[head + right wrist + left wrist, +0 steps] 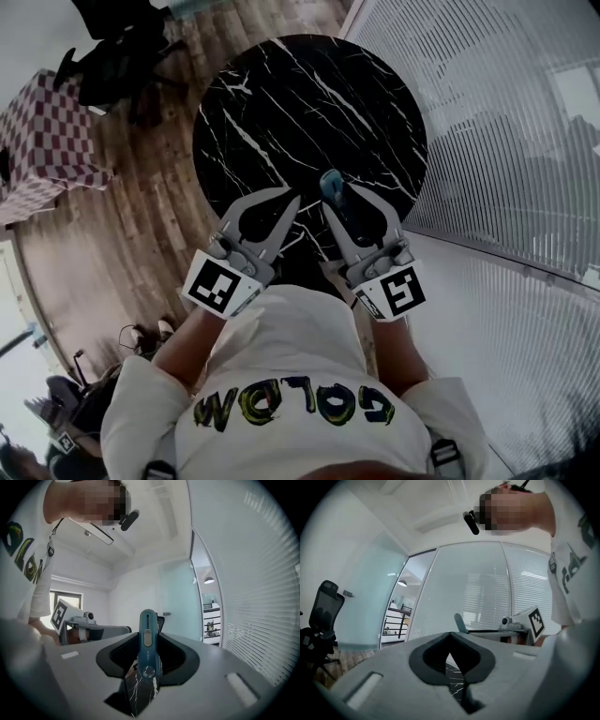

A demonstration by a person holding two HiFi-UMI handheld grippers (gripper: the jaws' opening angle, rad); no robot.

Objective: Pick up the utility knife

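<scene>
At far left a red-and-white checkered cloth (42,131) lies over wooden plank flooring (122,225). Over the near edge of the round black marble table with white veins (309,103), the left gripper (291,200) has its jaws closed tip to tip with nothing between them. Just beside it, the right gripper (336,195) clamps the teal plastic utility knife (147,644) between its pads. The knife is lifted off the tabletop, its rounded end poking out past the fingertips. At right is a white ribbed glass wall (506,141).
</scene>
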